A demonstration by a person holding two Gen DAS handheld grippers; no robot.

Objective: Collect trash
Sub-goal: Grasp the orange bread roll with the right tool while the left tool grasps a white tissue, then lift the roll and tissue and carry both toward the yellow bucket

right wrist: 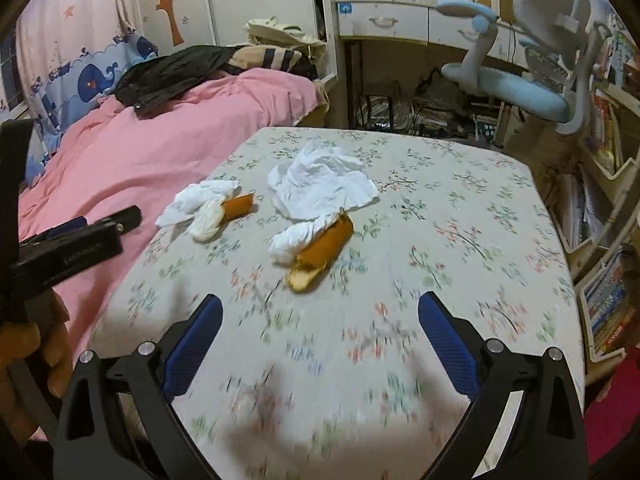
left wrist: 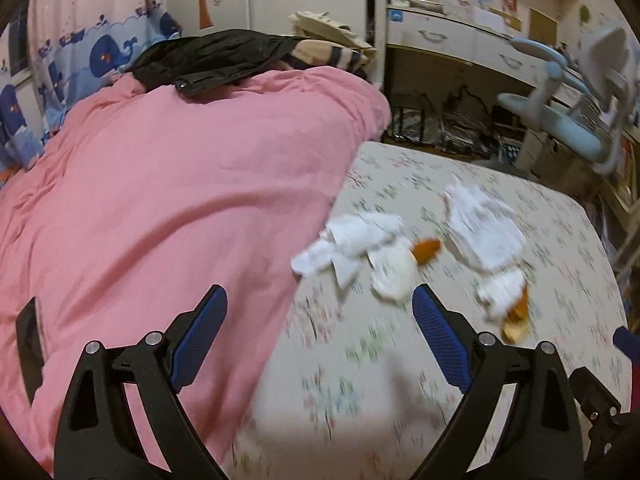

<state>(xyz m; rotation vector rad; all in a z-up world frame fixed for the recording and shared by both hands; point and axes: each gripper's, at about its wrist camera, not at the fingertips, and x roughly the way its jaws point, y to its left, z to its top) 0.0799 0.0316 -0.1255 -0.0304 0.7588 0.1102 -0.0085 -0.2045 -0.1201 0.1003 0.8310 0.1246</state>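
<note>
Two clusters of trash lie on the floral bed sheet (right wrist: pixel 440 216), and I take the pink quilt (right wrist: pixel 168 152) as my landmark. Nearest the quilt's edge sits a crumpled white tissue (right wrist: pixel 192 200) touching a short piece of orange peel (right wrist: pixel 240 203). Farther from the quilt lies a larger open tissue (right wrist: pixel 320 184), and against its near edge a longer banana peel (right wrist: pixel 320 252) rests with another tissue wad (right wrist: pixel 292 240) touching it. My left gripper (left wrist: pixel 320 312) hangs above the sheet right at the quilt's border, fingers spread wide and holding nothing, with the first tissue cluster (left wrist: pixel 352 240) just beyond them. My right gripper (right wrist: pixel 320 320) hovers over bare sheet on the side away from the quilt, fingers also spread wide and empty, the banana peel just ahead. Black clothing (right wrist: pixel 172 72) lies on the quilt's far end. Both views are somewhat blurred.
</note>
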